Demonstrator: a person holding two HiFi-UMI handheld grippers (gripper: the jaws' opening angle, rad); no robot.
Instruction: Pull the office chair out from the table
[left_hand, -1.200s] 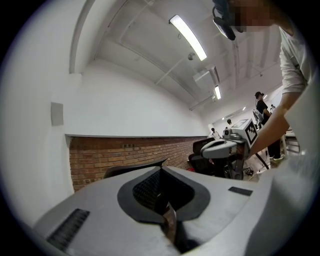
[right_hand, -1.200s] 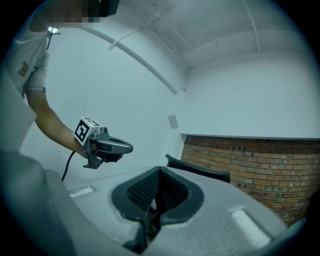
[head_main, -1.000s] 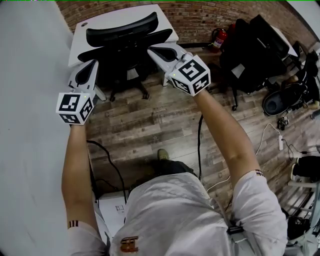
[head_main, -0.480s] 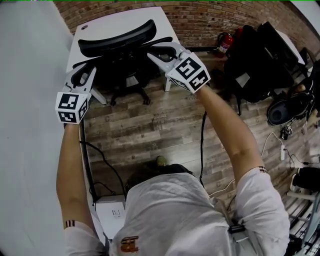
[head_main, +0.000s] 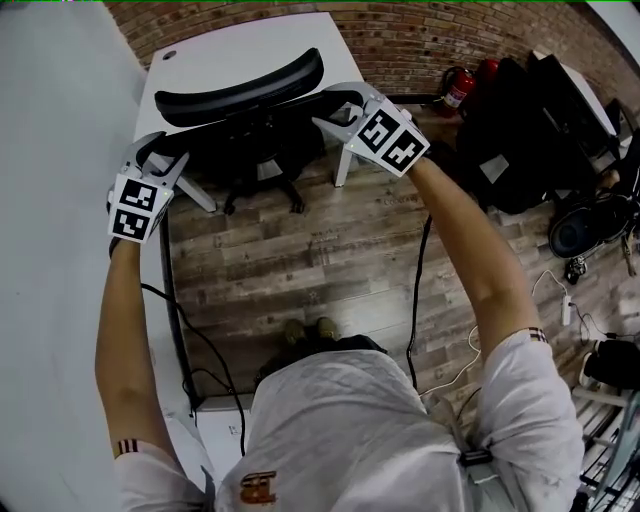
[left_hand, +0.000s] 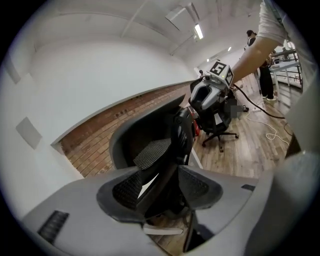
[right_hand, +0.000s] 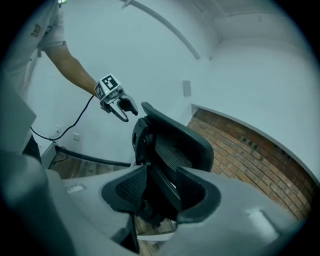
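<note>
At the far end of the wood floor, the black office chair stands right at the near edge of the white table, backrest toward the person, w/ the brick wall just beyond. L gripper is at the chair's left side, R gripper at its right side, both pointing away from the person & a bit down.

L gripper view: jaws apart, just been opening. A black strut of the chair runs btwn the pads, but they don't clamp it, so released. R gripper view: same, jaws spread, just been opening, dark chair frame btwn them, pads off it.

Right of the table: a red fire extinguisher by the wall, then a second black chair. A black cable trails over the floor near the person's right arm.
</note>
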